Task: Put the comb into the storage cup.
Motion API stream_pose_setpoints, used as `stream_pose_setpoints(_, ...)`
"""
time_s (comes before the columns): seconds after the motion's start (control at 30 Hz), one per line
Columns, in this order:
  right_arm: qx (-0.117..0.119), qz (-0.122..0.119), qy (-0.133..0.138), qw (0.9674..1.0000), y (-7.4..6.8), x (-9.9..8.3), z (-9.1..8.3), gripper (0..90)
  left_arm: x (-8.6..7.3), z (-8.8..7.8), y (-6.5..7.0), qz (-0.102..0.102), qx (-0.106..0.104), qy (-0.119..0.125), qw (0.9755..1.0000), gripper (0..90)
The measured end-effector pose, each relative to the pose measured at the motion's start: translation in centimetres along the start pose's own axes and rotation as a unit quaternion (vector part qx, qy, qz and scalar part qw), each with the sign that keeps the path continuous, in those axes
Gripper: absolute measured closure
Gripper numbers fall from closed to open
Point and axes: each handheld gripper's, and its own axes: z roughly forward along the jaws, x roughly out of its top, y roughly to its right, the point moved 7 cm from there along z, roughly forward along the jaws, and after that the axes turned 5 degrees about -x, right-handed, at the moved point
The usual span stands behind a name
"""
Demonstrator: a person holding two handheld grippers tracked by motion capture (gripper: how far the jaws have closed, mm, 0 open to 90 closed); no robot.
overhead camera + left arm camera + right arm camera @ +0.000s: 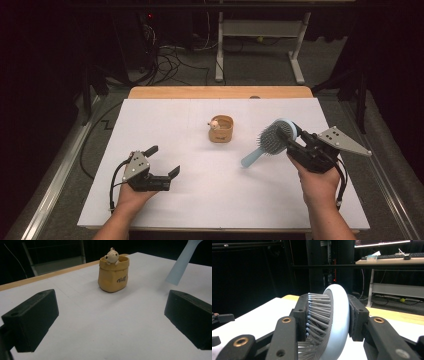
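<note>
Holding the pale blue hairbrush (274, 139) by its head, we have the right claw (295, 145) clamped on it: one jaw presses into the bristles, the other against the smooth back, as the right gripper view shows. The brush hangs clear of the white worktop (200, 200) on the right side, its handle pointing down and towards the middle. Near the handle's tip, at the centre of the worktop, stands a small tan cup (221, 129) shaped like a sack, with a little figure peeking over its rim.

Our left claw (163, 161) rests low on the left, well apart from the cup, jaws spread wide with nothing between them.

We judge the step in hand to be carrying the brush, likely towards the cup. The next move calls for steering the handle over the cup's mouth and keeping the grip firm, since bristles give under pressure.
</note>
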Motion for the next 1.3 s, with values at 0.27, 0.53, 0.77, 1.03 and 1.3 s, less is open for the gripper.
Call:
stream_pose_setpoints(0.27,0.0,0.002,0.006,1.0,-0.2,0.2,0.7,60.7,0.0,0.0,0.1,0.001,-0.001,0.0,1.0,0.0)
stream_pose_setpoints(0.53,0.001,-0.003,0.011,0.9999,-0.6,0.6,1.7,60.7,0.0,0.0,0.1,0.001,-0.003,0.002,1.0,0.0)
stream_pose_setpoints(0.77,-0.001,-0.006,0.021,0.9998,-0.8,1.4,2.4,60.7,0.0,0.0,0.2,0.001,-0.005,0.002,1.0,0.0)
stream_pose_setpoints(1.03,-0.006,-0.008,0.025,0.9996,-0.7,2.0,3.0,60.6,0.0,0.0,0.2,0.002,-0.008,0.003,1.0,0.0)
stream_pose_setpoints(1.3,-0.006,-0.008,0.033,0.9994,-0.8,2.6,3.4,60.5,0.0,0.0,0.2,0.002,-0.008,0.003,1.0,0.0)
